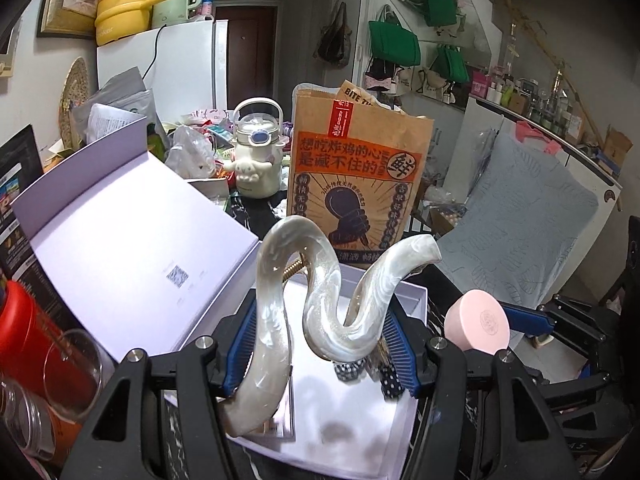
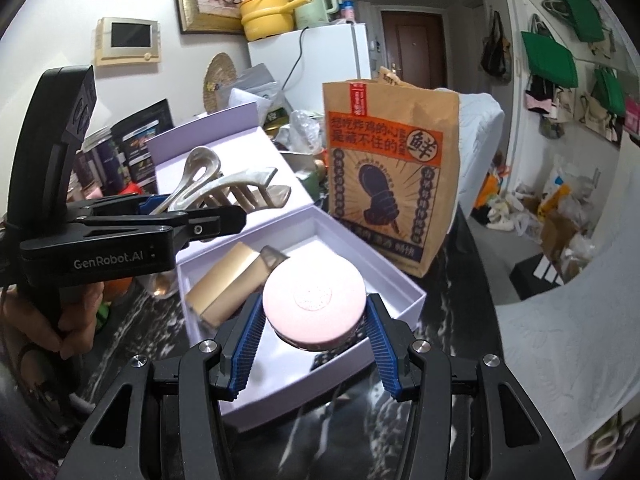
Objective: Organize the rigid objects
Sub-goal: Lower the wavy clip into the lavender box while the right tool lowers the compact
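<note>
Left gripper [image 1: 320,344]: blue ribbed fingers [image 1: 242,344] partly closed, clamped on a large pearly white wavy hair claw clip [image 1: 280,312]. Clip is held clear in the air above the open box, its curved handles rising ahead of the fingers; the teeth show in the right wrist view.

Right gripper [image 2: 314,334]: fingers [image 2: 248,344] narrowed onto the sides of a round, flat pale pink case [image 2: 314,302], one pad on each edge. Case is held level over the near right part of the box interior; whether it touches the box floor cannot be told.

Shallow white rectangular cardboard box [image 2: 404,304] sits on the dark marbled tabletop [image 2: 320,432], its hinged lilac lid [image 1: 132,240] standing open on the far left side. Inside the box, left of the pink case, lies a gold rectangular bottle [image 2: 228,284] with a smoky clear cap. A small black-and-white checked item [image 1: 352,370] lies in the box under the clip; what it is cannot be told.

Just behind the box stands a brown paper takeaway bag [image 2: 390,176] with orange and dark blue print. Further back, a cream cartoon-shaped bottle [image 1: 256,160] with a loop handle among clutter. A hand [image 2: 60,312] grips the left gripper's black handle.
</note>
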A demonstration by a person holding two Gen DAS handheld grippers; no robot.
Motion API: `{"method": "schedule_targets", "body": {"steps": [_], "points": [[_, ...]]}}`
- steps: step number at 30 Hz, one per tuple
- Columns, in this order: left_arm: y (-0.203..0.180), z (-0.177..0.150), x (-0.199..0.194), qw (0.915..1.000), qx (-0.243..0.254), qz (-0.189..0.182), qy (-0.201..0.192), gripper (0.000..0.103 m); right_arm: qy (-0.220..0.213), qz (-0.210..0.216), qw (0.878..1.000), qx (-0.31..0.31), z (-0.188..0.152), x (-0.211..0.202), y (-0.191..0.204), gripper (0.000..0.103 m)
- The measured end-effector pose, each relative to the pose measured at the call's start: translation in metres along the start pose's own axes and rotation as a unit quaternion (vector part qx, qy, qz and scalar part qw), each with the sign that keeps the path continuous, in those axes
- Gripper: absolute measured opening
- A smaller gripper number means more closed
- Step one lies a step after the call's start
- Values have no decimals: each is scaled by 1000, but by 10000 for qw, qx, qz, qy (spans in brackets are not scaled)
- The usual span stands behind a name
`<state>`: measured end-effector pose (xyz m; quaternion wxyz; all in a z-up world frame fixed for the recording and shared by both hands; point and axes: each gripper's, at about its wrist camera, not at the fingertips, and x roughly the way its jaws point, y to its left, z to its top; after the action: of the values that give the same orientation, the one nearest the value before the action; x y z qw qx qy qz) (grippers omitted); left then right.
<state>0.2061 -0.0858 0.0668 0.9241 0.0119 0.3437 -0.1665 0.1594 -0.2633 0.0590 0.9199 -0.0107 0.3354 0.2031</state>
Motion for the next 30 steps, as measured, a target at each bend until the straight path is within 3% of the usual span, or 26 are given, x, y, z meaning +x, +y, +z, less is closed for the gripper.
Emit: {"method": "schedule_targets", "body": {"steps": [11,16,30], "points": [[2,10,26,9997,-242,55,15,58,30,-208,9998,41,13,25,-14,50],[5,6,34,9994,-198,294,59,58,31,-263,9996,57,17,33,-16,50],[8,-6,65,9980,-80,420,457,58,229,-320,9992,119,12,60,-19,50]]}}
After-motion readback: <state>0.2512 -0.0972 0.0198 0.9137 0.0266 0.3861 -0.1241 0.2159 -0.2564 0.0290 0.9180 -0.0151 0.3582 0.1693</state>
